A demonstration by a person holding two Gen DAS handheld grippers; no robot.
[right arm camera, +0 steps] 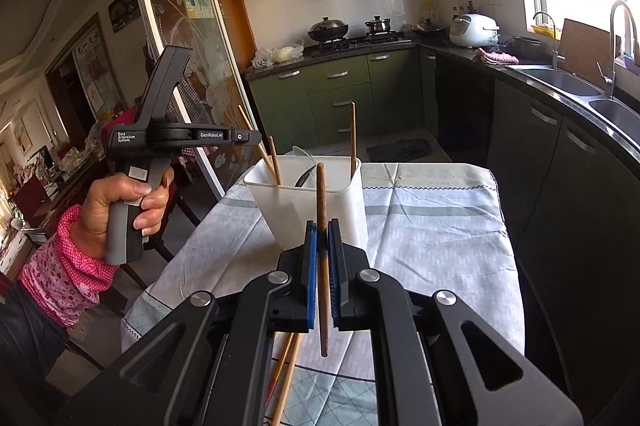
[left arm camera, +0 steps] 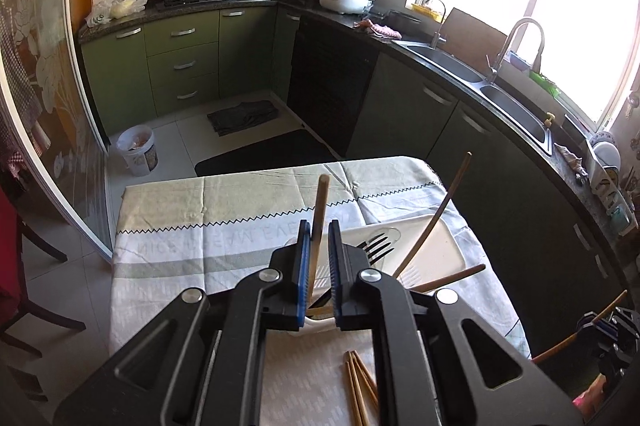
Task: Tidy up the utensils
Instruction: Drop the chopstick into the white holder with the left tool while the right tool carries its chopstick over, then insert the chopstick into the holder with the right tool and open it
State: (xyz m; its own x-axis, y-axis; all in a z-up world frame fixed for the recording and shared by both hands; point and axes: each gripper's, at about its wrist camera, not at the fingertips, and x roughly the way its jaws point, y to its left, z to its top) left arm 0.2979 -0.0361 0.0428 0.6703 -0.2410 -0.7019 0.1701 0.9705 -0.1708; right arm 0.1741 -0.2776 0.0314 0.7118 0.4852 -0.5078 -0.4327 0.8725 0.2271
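White utensil bin (right arm camera: 308, 202) stands on the cloth-covered counter (right arm camera: 432, 226), chopsticks and a dark fork (left arm camera: 376, 246) already poking out of it. Left tongs (left arm camera: 319, 226) hang right over the bin, jaws a crack apart around a chopstick (left arm camera: 320, 206), pads not clearly pressing. Right tongs (right arm camera: 322, 230) clamp a darker chopstick (right arm camera: 321, 194) upright, just short of the bin. Loose chopsticks (left arm camera: 360, 386) lie on the cloth nearby.
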